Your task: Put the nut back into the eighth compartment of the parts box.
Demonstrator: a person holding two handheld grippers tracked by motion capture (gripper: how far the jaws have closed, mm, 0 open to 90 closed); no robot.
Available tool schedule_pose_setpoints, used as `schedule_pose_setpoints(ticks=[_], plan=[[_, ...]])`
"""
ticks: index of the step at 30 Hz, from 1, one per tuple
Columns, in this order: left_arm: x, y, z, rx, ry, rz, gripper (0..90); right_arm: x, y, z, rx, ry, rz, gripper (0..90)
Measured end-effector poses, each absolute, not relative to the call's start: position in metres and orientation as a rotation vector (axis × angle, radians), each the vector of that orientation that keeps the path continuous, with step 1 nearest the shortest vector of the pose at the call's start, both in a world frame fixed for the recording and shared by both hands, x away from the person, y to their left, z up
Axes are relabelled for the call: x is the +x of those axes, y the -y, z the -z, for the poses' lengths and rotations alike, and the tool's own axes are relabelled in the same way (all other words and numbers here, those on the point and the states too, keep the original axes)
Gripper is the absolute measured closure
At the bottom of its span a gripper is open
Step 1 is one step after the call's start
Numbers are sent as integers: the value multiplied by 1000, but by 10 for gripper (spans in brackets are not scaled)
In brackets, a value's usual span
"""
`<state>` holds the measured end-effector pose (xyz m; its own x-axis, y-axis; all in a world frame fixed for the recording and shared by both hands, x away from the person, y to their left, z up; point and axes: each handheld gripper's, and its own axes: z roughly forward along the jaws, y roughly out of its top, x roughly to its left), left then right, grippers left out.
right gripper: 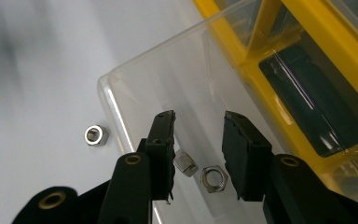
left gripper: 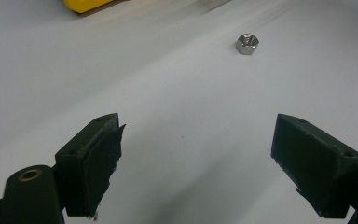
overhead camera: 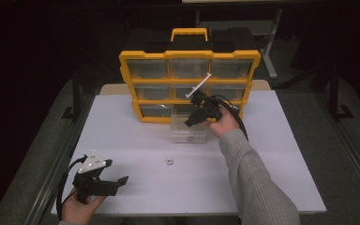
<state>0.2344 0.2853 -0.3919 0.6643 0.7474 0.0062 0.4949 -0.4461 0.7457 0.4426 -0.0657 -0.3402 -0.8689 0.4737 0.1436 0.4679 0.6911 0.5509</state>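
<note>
While two nuts [right gripper: 200, 171] already lie in the clear bin [overhead camera: 188, 133] below the half-open right gripper [right gripper: 198, 140], one loose nut [overhead camera: 169, 161] waits on the table [overhead camera: 272, 154]; the left gripper [left gripper: 198, 154] hovers wide open, empty.

Yellow-framed organiser [overhead camera: 189, 55], clear bin [right gripper: 168, 84], silver nuts [right gripper: 214, 178], white table [overhead camera: 136, 140], black tools.

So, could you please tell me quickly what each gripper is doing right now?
Left gripper: open, empty, above the table.
Right gripper: open, holding nothing, over two nuts in the clear bin.
</note>
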Motion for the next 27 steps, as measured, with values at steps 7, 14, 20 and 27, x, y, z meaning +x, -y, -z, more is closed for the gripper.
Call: schedule_pose_setpoints(ticks=[7,14,20,27], plan=[[234,-285,391,2136,-958,-437,156,432,73,327,780,-2868,-969,616],[234,-283,392,2141,-954,-432,157,419,77,317,724,-2875,-996,586],[234,-282,392,2137,-957,-431,157,405,74,313,684,-2894,-1017,551],[234,-282,392,2140,-955,-431,157,388,66,322,630,-2915,-1041,511]])
